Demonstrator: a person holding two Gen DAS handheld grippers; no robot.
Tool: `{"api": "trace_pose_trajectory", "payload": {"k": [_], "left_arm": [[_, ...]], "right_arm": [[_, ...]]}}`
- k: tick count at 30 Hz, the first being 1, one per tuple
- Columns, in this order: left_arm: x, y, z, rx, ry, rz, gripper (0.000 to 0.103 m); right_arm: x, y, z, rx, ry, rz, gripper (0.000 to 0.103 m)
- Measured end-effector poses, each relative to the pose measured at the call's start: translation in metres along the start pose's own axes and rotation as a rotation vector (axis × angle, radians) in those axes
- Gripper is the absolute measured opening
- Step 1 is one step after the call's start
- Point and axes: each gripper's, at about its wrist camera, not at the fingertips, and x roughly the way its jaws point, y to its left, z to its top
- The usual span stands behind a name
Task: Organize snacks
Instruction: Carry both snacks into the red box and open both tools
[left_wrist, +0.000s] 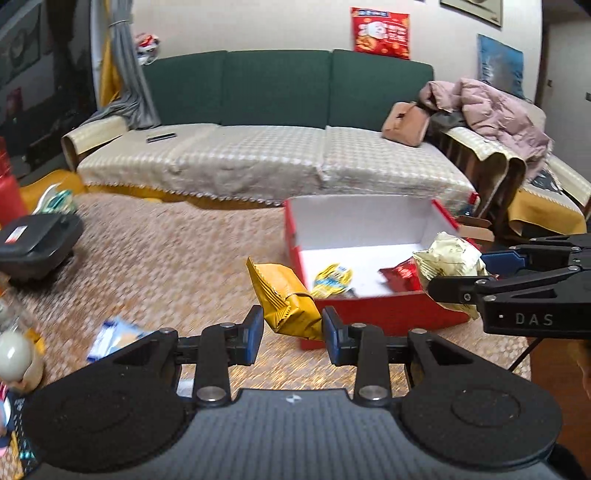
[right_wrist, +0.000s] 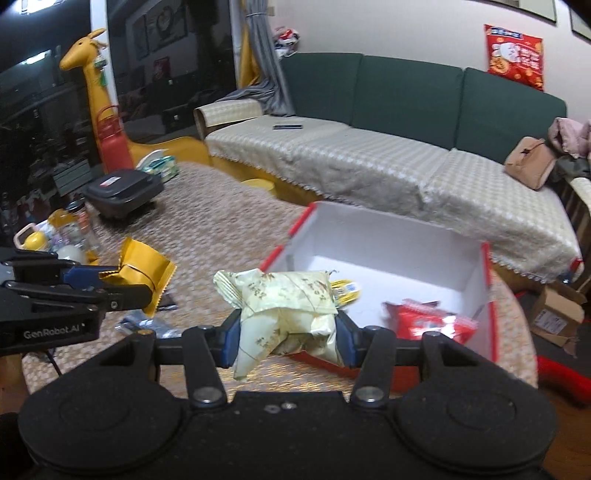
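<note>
Through the left wrist view, the left gripper (left_wrist: 293, 330) clamps a yellow packet (left_wrist: 284, 295) before the red box's (left_wrist: 388, 314) near-left corner. Right wrist view alone shows the giraffe (right_wrist: 92, 96); the right gripper (right_wrist: 288, 334) clamps a cream packet (right_wrist: 288, 306) over the box's near edge.

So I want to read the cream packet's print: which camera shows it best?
The right wrist view: the cream packet fills the centre, front-on, clamped in the right hand-held gripper. In the left wrist view it appears smaller, side-on at the right edge, partly hidden by that gripper.
</note>
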Motion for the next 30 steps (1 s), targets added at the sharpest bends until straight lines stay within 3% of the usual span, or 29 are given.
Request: {"api": "trace_pose_trajectory", "payload": {"k": [15,30], "left_arm": [[0.082,-0.058,0.039,0.084,0.096,-0.063,0.034],[0.167,-0.069,0.048,0.114,0.234,-0.069,0.034]], "right_arm": [[0.045,-0.084,0.013,0.079,0.044,-0.135,0.05],[0.116,-0.121,0.015,0.076,0.17,-0.207,0.05]]}}
